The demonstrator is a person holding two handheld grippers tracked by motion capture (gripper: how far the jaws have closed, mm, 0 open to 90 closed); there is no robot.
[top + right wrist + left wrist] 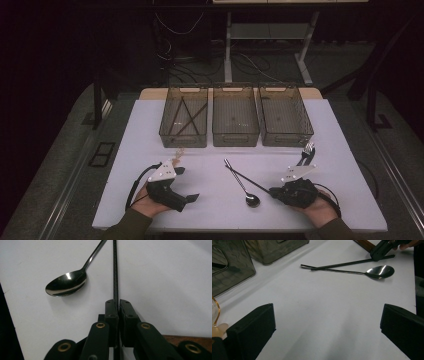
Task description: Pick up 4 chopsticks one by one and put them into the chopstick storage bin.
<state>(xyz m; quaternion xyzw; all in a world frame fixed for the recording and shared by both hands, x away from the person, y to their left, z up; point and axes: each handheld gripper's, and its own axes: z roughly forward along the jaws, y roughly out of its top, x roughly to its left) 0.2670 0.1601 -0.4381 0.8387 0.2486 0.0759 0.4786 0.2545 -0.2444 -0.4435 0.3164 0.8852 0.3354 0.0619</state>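
Observation:
My right gripper is shut on a thin black chopstick, which runs straight out from between its pads over the white table. In the high view the right gripper rests at the lower right, and the chopstick points up-left from it. A steel spoon lies beside the chopstick, its bowl just left of the pads. My left gripper is at the lower left. Its jaws stand wide open over bare table, facing the spoon and the chopstick.
Three clear bins stand in a row at the back: the left bin holds crossed chopsticks, beside the middle bin and right bin. A fork lies behind my right hand. A small amber-rimmed object lies by the left gripper.

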